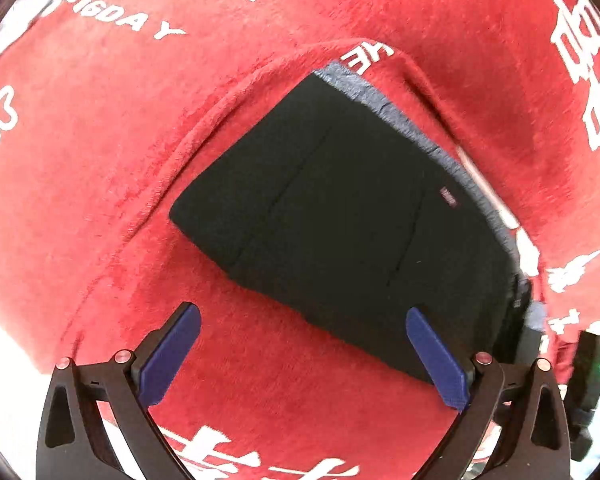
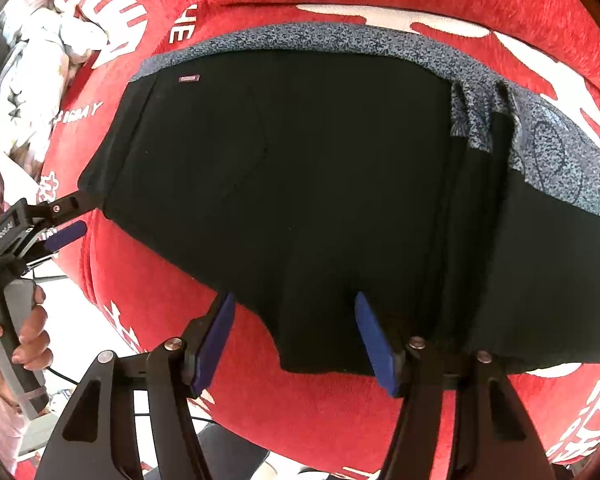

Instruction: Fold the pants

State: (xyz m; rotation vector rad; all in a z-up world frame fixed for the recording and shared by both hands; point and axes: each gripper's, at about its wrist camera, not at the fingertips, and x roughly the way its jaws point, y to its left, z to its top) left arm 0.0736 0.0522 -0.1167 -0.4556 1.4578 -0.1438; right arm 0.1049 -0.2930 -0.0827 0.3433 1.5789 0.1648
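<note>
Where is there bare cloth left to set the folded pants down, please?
The red cloth lies bare left of the black pants and below them, between the left gripper fingers. The far side is crowded: the blue patterned fabric runs there.

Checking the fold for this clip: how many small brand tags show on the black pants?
1. A small reddish tag sits on the black pants near the blue patterned waistband, at the upper left in the right wrist view. Others may be hidden inside the fold.
</note>
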